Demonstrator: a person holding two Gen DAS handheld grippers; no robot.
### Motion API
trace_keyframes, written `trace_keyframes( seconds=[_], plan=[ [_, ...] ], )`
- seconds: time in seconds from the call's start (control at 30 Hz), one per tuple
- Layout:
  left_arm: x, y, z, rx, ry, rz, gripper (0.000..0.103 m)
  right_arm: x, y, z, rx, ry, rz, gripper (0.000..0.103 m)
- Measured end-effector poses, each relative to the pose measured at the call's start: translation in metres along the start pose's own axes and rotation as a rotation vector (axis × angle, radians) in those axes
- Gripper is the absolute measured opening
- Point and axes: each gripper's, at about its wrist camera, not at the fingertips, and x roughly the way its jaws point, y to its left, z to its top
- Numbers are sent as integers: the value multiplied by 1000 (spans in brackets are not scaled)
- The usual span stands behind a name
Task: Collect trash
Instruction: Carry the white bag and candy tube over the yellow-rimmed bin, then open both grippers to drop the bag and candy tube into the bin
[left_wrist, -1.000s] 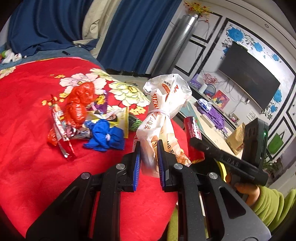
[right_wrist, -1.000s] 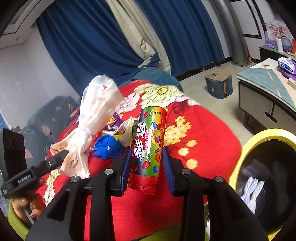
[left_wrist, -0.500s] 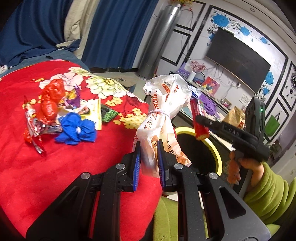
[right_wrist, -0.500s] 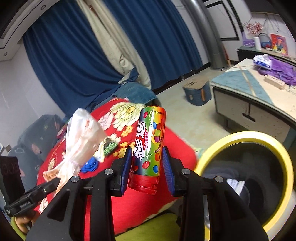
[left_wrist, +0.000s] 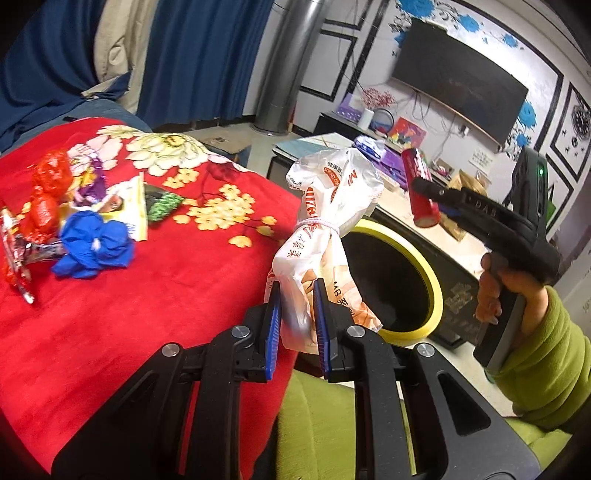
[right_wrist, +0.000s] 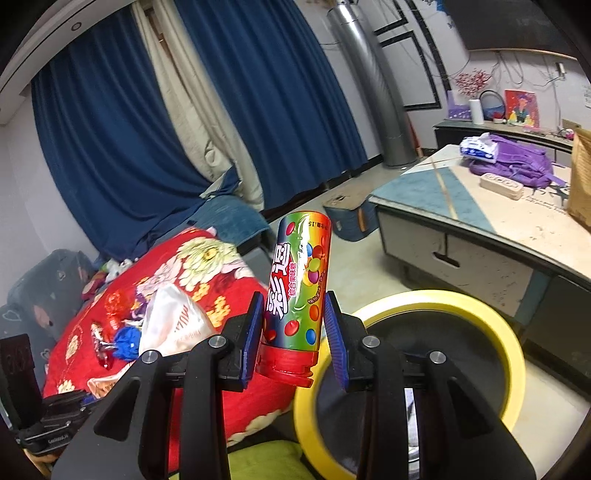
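Two hand-held grippers each carry a piece of trash toward a bin with a yellow rim.

The left gripper has its blue pads pressed nearly together, pinching the crumpled lower part of a white plastic bag. The bag is tied off with a band around its middle and stands up above the jaws, its puffed top leaning away from the gripper. Gripping it low, below the knot, probably keeps the thin plastic from slipping out. The bin's dark opening sits just ahead and to the right of this gripper, partly behind the bag.

The right gripper has its jaws part-way spread, clamped on the sides of a colourful candy tube. The tube stands roughly upright between the pads, red cap end down and tilted slightly to the right. The bin lies directly below and ahead of this gripper, its rim curving out to the right, so the tube looks close to where it could be dropped. From the left gripper's view, a hand in a green sleeve holds the right gripper's handle out to the right, above the bin.

Behind and to the left of both grippers, a red flowered blanket holds trash not yet collected: a blue crumpled wad, red wrappers and other packets.
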Motion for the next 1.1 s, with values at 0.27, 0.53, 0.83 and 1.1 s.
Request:
trace_keyframes(
  seconds=[0.27,0.53,0.83,1.1],
  plan=[
    [23,-22,3,52,42,-19,11,-10,-29,1,46,-29,-55,31],
    [54,-49,4,115,114,-37,11,-16,-58,-1,94,-24,-111,31],
    [94,-89,2,239,192,-54,12,-16,-96,-12,170,1,-181,31],
    [127,-106,0,290,257,-59,12,-10,-120,-24,218,50,-192,31]
  ],
)
